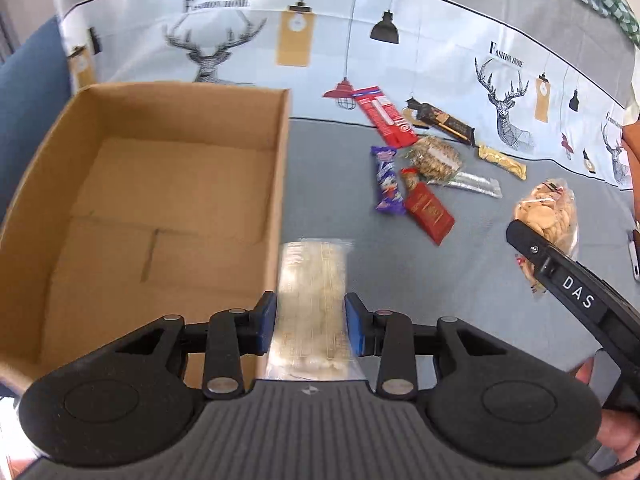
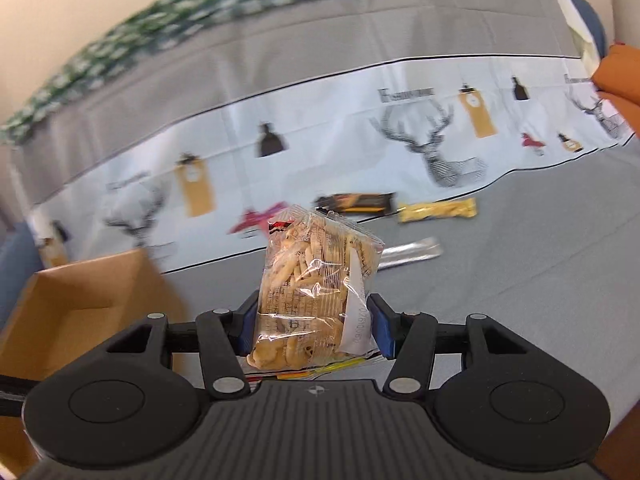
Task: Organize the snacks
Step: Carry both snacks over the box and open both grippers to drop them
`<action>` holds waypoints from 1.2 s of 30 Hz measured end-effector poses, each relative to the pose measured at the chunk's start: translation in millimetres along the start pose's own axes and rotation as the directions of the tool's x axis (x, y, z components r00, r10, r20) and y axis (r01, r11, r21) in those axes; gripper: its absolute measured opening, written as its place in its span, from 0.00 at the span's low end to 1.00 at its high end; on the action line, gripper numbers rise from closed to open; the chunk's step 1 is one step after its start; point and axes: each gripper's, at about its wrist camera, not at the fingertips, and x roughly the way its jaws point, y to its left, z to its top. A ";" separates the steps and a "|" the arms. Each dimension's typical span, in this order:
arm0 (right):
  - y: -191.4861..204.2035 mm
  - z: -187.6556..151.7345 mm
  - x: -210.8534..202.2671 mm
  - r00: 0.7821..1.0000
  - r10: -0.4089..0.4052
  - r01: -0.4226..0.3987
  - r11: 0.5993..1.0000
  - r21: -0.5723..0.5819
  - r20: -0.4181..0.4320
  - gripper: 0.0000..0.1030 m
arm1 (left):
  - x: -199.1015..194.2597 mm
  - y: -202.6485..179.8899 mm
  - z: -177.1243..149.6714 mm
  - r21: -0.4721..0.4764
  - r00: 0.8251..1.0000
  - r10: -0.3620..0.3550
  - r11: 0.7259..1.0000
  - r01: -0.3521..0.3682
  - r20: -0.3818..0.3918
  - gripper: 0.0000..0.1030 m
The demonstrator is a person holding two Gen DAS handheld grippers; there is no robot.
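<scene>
An open cardboard box (image 1: 160, 208) sits to the left, its inside bare brown. A clear pack of pale wafers (image 1: 310, 304) hangs just beside the box's right wall, pinched in the left tool (image 1: 310, 326). A clear bag of cookie pieces (image 2: 316, 292) stands upright, clamped in the right tool (image 2: 314, 330). On the grey cloth lie a purple bar (image 1: 387, 180), a red packet (image 1: 427, 210), a long red bar (image 1: 385, 116), a dark bar (image 1: 442, 120), a yellow bar (image 1: 502, 161), a silver stick (image 1: 476, 185) and a round oat cookie pack (image 1: 436, 159).

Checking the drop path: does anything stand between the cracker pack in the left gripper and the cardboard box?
Nothing visible. The cracker pack, in the left gripper, sits just right of the cardboard box; only the box's right wall lies between, and the box is open-topped.
</scene>
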 end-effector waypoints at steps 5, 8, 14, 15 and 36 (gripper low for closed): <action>47.9 -26.3 -41.8 0.997 0.069 -0.069 0.997 -0.027 -0.019 0.55 | -42.0 34.4 -27.4 -0.019 0.999 -0.040 0.999 0.041 0.013 0.14; 74.8 -43.3 -62.4 0.994 0.105 -0.107 0.992 -0.061 -0.031 0.55 | -66.0 51.9 -38.8 -0.025 0.997 -0.062 0.998 0.063 0.048 0.12; 119.8 -48.9 -57.8 0.989 0.144 -0.149 0.973 -0.178 -0.043 0.55 | -53.0 75.4 -15.4 -0.026 0.988 0.002 1.000 0.002 0.154 0.03; 119.3 -41.1 -49.3 0.991 0.129 -0.133 0.975 -0.177 -0.035 0.55 | -49.0 74.6 -10.7 -0.013 0.987 -0.075 0.997 0.077 0.143 0.03; 180.4 -47.8 1.5 0.938 0.285 -0.328 0.914 -0.238 -0.198 0.56 | -38.3 173.1 -0.5 -0.087 0.939 0.270 0.962 -0.257 0.213 1.00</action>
